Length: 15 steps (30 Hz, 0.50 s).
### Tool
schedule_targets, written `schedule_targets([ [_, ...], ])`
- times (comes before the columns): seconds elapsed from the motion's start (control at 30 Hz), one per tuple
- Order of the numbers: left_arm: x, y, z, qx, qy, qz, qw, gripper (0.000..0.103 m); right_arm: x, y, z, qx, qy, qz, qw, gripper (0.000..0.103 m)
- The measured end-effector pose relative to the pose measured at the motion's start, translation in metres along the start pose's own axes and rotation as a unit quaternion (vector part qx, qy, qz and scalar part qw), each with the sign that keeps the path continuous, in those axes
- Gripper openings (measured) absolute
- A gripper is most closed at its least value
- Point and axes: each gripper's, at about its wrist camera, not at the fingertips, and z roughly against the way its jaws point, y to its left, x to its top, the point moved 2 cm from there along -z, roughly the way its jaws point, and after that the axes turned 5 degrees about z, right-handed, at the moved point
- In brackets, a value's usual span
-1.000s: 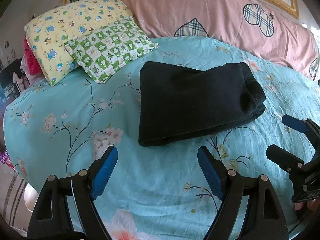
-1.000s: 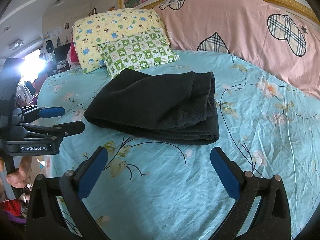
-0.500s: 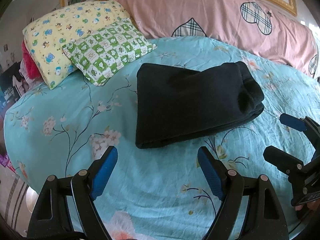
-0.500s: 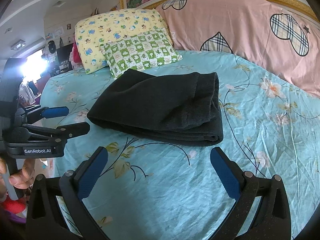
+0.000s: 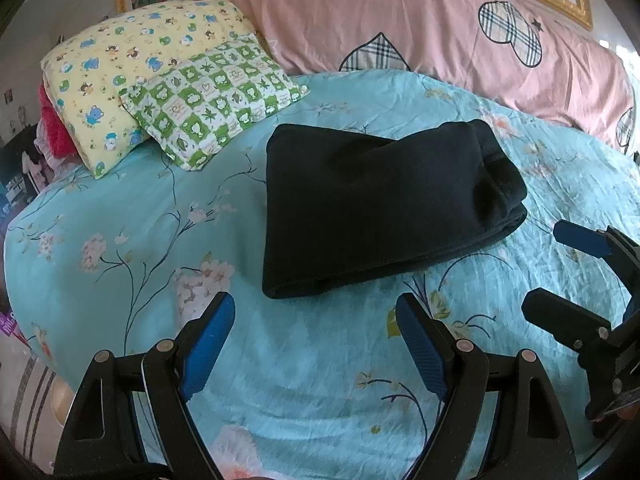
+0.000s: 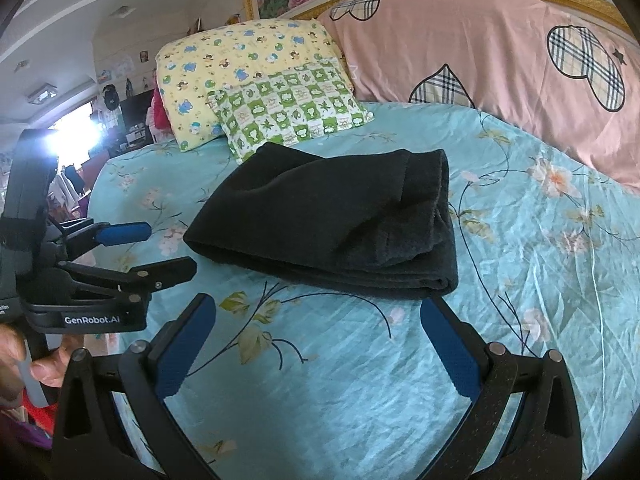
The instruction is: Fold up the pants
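we saw the folded black pants [image 5: 380, 208] lying mid-bed on the teal floral sheet [image 5: 120, 220], a green checked pillow [image 5: 212, 100] and yellow pillow [image 5: 120, 68] just beyond their far-left corner. our left gripper [image 5: 316, 344] and right gripper [image 6: 316, 344] hovered wide, holding nothing, bare sheet between them and the pants' near edge.

The white words "GenRobot.AI" can be read on the black body of the left gripper [image 6: 166, 251], and some purple letters at the far left edge are too cut off to be read.
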Motion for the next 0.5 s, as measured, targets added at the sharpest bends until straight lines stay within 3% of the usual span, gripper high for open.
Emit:
schedule_targets([
  [0.33, 0.012, -0.001, -0.003, -0.023, -0.002, 0.005, 0.9997, 0.083, 0.009, -0.001, -0.001, -0.006, -0.009, -0.003, 1.000, 0.102],
  [0.5, 0.021, -0.005, -0.002, -0.011, -0.022, -0.007, 0.9997, 0.083, 0.016, -0.006, 0.003, -0.016, -0.015, -0.013, 1.000, 0.102],
])
